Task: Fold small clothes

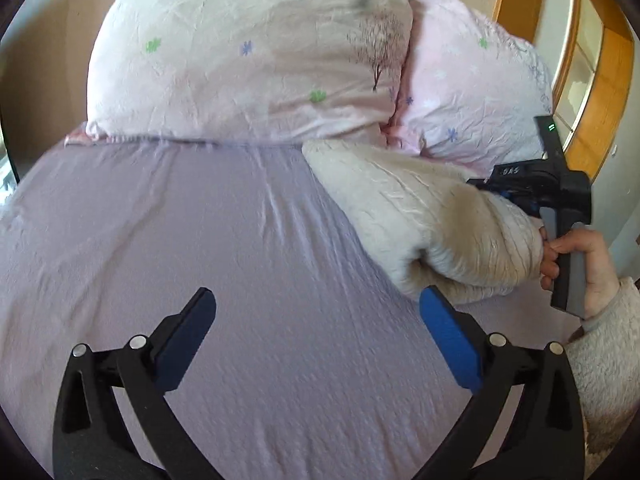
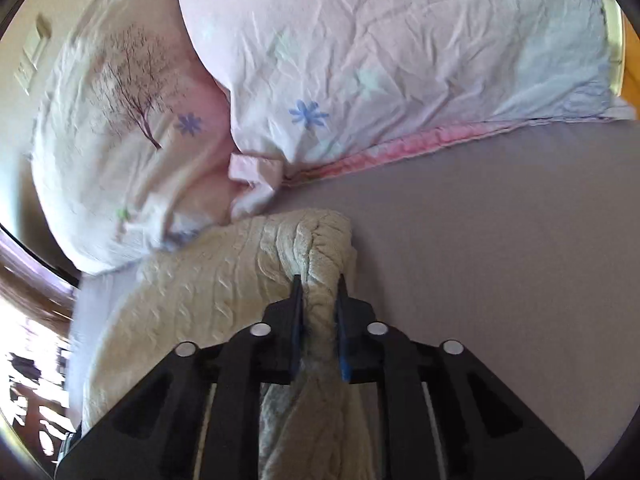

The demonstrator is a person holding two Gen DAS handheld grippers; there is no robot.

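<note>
Left gripper: the left gripper (image 1: 318,332) is hanging over the lilac bedsheet (image 1: 180,240) with its two blue-padded fingers (image 1: 450,344) spread wide and nothing between them.

Garment: the cream knitted garment (image 1: 420,216) is lying on the sheet toward the head of the bed, just below the two pillows. One end is touching the seam where the left pillow (image 1: 248,52) and the right pillow (image 1: 468,88) meet.

Key relation: from the left gripper the garment is sitting ahead and to the right, its long axis running diagonally from the pillows down toward the right gripper. Its near bunched end is just beside the left gripper's right finger, so I judge the left one is nearest the free fabric.

Right gripper: the right gripper (image 2: 319,292) is pinching a rolled fold of the garment (image 2: 224,280), its jaws drawn close on the knit. The person's right hand (image 1: 580,264) is squeezing the handle.

Writing: a small embossed mark on the right gripper's body is showing in the left wrist view, too blurred to read. No brand or label is legible on the garment or bedding.

Hidden: how much of the garment is already folded I cannot tell.
</note>
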